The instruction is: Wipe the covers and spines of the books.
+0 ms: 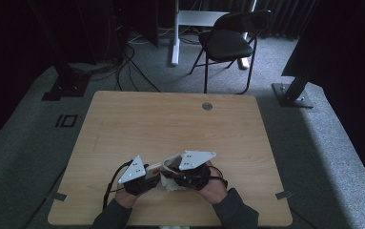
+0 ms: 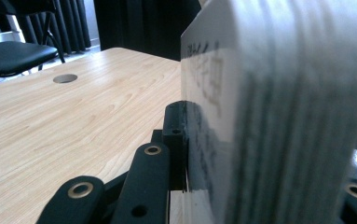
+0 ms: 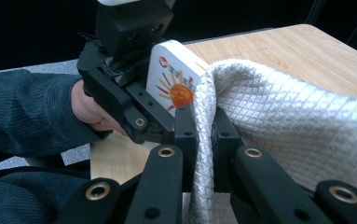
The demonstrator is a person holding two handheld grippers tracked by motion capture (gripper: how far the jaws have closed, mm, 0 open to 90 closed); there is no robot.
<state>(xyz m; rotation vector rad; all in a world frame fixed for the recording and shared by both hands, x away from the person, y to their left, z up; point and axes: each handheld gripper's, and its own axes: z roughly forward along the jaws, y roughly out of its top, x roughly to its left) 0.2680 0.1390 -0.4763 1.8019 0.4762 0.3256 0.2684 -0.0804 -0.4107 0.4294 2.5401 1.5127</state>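
Now left gripper (image 3: 141, 105) jaws clamp white box (image 3: 174, 77); right gripper (image 3: 205, 135) jaws pinch quilted cloth (image 3: 283, 126).

Setting: recording lab or studio, indoors, dimly lit.
Walls: black curtains (image 1: 294, 14) hang along the back and sides.
Floor: grey carpet (image 1: 23, 143), with tape marks near the table.
Work surface: single light wooden table (image 1: 170, 124) with a round cable hole (image 1: 207, 106).
Rig hardware: dark metal stand bases (image 1: 292, 93) bolted either side; loose cables (image 1: 123, 67) trail across the floor.
Furniture: one black folding chair (image 1: 230, 40); a white desk frame (image 1: 189, 21) behind it.
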